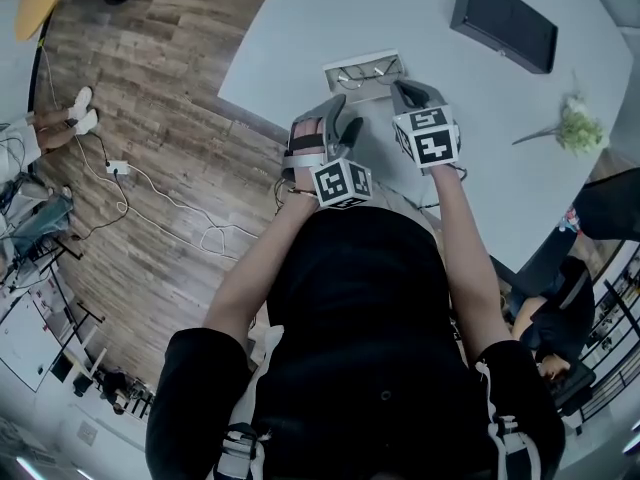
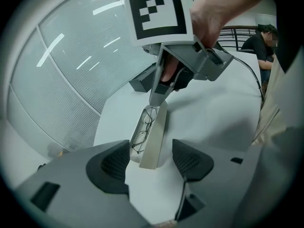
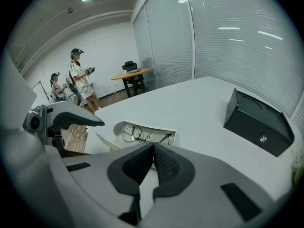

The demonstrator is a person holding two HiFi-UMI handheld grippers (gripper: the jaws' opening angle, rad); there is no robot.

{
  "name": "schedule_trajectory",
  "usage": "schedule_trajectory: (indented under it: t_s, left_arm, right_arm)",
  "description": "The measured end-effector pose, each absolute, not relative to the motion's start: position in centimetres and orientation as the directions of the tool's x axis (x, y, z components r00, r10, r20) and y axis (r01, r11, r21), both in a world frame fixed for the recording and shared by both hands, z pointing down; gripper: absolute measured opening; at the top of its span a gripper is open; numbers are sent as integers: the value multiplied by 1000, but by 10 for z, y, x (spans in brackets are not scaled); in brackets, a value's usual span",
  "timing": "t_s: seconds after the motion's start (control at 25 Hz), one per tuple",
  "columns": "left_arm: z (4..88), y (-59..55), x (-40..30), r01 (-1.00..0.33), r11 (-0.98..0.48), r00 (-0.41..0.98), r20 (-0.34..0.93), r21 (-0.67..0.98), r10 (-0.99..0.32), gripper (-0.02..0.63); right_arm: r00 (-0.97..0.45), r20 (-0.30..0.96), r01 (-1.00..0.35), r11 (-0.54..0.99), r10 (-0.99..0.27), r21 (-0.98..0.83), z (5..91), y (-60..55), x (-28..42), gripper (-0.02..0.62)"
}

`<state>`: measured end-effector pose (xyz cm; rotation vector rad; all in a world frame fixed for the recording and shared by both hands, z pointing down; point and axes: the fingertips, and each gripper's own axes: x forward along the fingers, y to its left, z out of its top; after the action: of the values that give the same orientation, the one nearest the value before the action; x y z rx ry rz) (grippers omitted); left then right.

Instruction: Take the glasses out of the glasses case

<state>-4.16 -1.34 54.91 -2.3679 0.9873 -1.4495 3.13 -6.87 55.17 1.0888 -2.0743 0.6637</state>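
A white glasses case lies open on the white table in front of me. Thin wire-framed glasses rest inside it, and the left gripper view also shows the glasses. The lid stands up along one side of the case. My right gripper is shut on the end of that lid, where the right gripper meets the case's right end. My left gripper is open, a little short of the case's near end, with nothing between its pads. In the head view the left gripper hovers by the table edge.
A black box sits on the far right of the table, with a small green plant nearer the right edge. Wooden floor with cables lies to the left. Two people stand far off beside a small table.
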Motion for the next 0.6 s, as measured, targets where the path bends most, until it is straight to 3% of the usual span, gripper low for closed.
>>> schedule_trajectory:
  t_s: [0.6]
  left_arm:
    - [501,-19,-39,-470,-719,316,663,-512,-678,288]
  right_arm:
    - [-406,763,-864,483,-504,-141,547,-28,35,18]
